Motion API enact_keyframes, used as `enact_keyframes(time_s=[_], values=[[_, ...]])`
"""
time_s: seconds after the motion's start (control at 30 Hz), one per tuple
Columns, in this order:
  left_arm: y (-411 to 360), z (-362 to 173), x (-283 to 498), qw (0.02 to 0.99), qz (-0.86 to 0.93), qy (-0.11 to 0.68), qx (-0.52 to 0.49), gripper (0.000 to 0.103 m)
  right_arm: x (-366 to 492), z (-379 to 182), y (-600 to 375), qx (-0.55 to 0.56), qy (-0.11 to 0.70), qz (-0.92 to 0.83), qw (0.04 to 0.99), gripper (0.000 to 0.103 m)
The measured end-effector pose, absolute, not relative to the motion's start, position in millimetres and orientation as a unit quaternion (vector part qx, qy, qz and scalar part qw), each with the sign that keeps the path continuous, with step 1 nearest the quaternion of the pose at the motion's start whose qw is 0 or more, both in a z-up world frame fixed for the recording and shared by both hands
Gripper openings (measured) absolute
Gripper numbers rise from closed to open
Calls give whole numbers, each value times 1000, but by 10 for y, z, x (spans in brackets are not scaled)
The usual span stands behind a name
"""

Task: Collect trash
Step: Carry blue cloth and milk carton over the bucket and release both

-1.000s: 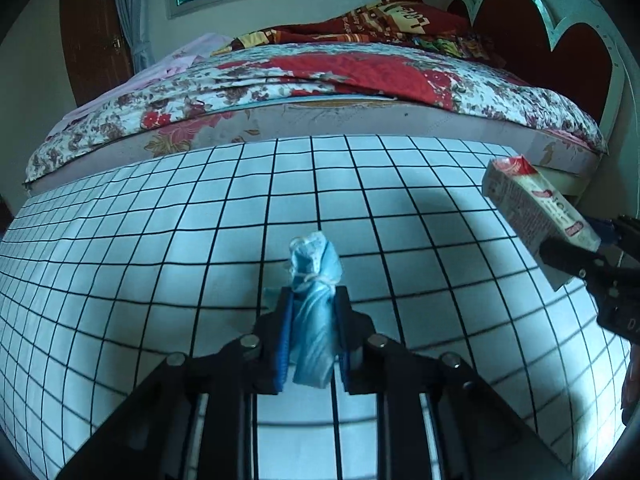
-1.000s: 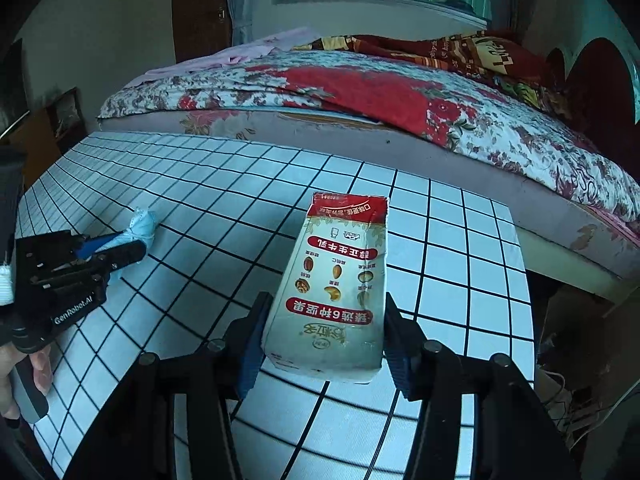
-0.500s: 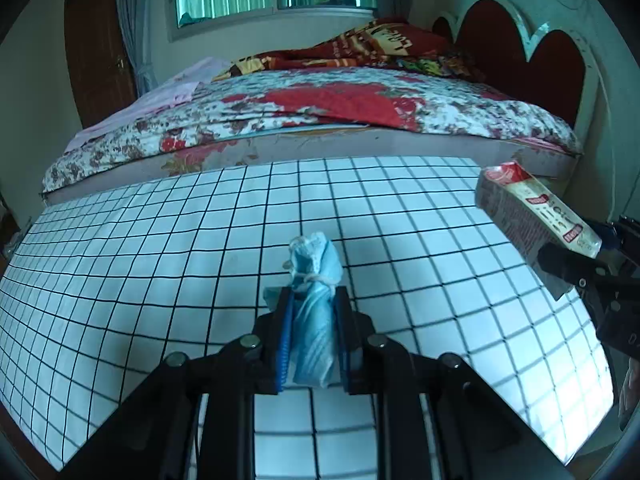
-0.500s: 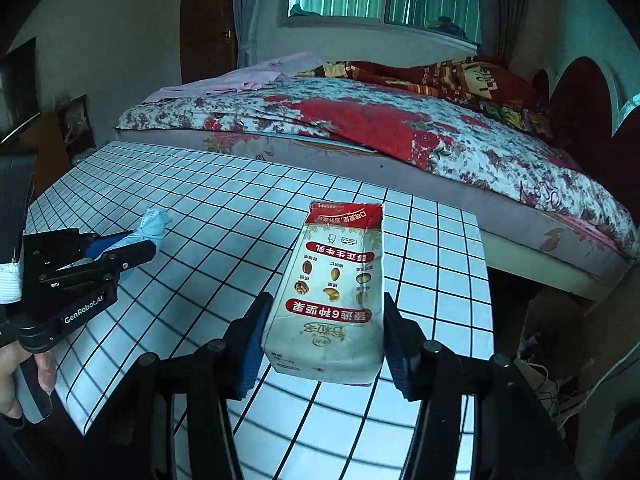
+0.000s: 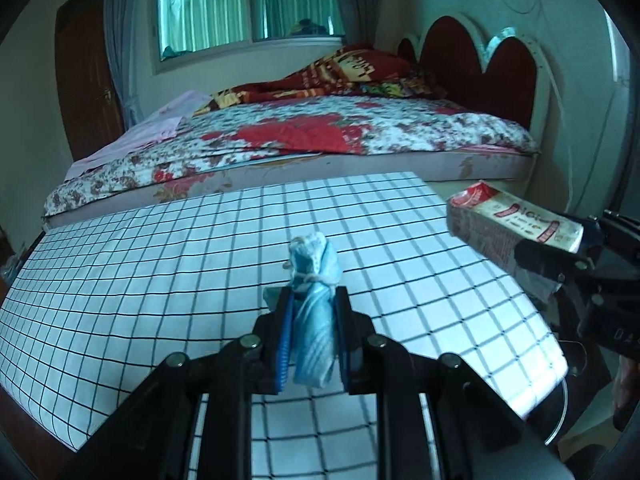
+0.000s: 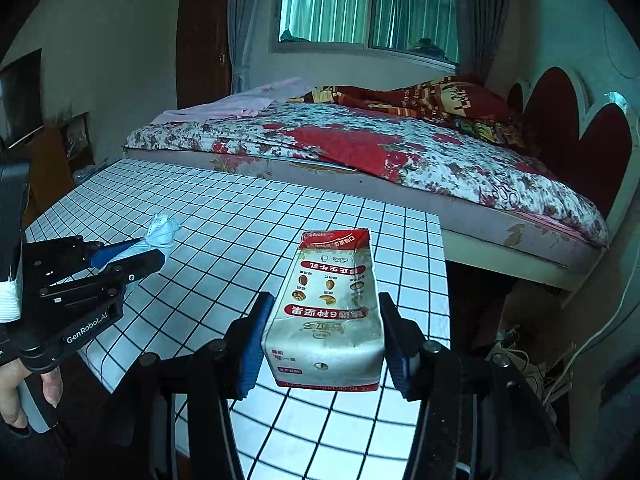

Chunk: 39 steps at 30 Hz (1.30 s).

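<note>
While both grippers hang above the grid-patterned table [image 5: 160, 264], each pinches one piece of trash.
The left gripper [image 5: 313, 322] clamps a knotted blue bag [image 5: 314, 320] between its pads; the right gripper [image 6: 324, 336] squeezes a carton [image 6: 332, 312] upright between its fingers.

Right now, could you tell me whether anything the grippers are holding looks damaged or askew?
The milk carton in the right gripper is dented, its print upside down. The left gripper holds a rolled, tied blue face mask.
</note>
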<state>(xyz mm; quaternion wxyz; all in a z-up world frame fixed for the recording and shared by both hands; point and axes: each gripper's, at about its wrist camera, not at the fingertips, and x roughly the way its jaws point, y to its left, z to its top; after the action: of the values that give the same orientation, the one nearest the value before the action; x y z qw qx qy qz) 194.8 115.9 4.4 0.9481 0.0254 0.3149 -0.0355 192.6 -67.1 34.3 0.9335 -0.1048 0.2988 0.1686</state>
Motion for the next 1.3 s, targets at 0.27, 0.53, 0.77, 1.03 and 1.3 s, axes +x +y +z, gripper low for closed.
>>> enact_keyframes(time_s=[0.27,0.53,0.77,1.03,1.3], values=[[774,151,1570,952,-79,294,31,20,1492,447,-995,-88,282,145,944,53],[385,171,1337,950,-126,283,36,20,1119,440,-1361,-76,277,116,951,53],[-58,40,1181,940,-181,286,39,20,834,359,-1814,-56,278,80,956,53],[-580,-107,1035,923,-240,298,48,20,528,228,-2331,-48,296,36,953,53],[-993,-317,874,903,-289,313,59,20,352,28,-2664,-40,310,28,950,53]])
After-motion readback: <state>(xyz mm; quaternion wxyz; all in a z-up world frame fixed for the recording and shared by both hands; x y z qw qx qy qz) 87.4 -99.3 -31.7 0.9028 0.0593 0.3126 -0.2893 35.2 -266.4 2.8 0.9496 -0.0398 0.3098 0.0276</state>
